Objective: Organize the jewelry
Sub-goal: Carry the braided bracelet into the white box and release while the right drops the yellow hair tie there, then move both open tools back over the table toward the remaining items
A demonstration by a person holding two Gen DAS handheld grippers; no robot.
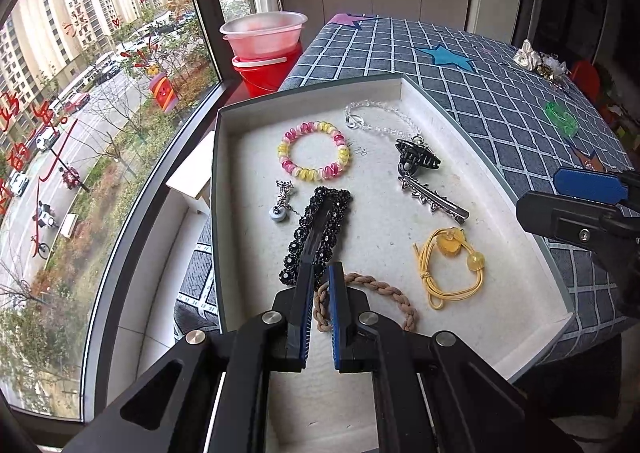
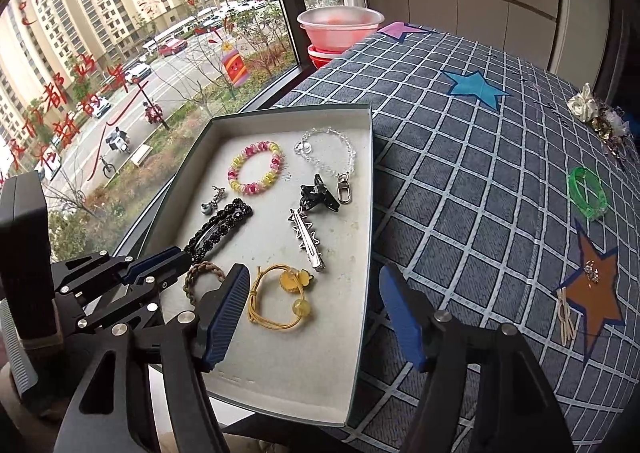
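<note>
While the left gripper point(image 1: 320, 273) sits w/ jaws together, empty, above the braided band point(image 1: 384, 299), the right gripper point(image 2: 316, 289) stands wide apart, empty. Jewelry incl. yellow hair tie point(image 2: 280, 301) lies in the tray point(image 2: 362, 213); green bracelet point(image 2: 586, 193) well apart on the cloth.

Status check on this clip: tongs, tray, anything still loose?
Left tongs shut, empty, over the tray. Right tongs open, empty, above the yellow hair tie. Green bangle still out on the checked cloth. Nothing blocking.

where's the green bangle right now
The green bangle lies on the checked tablecloth, outside the tray, at the right edge of both wrist views, between the white fabric flowers and the orange star patch.
</note>
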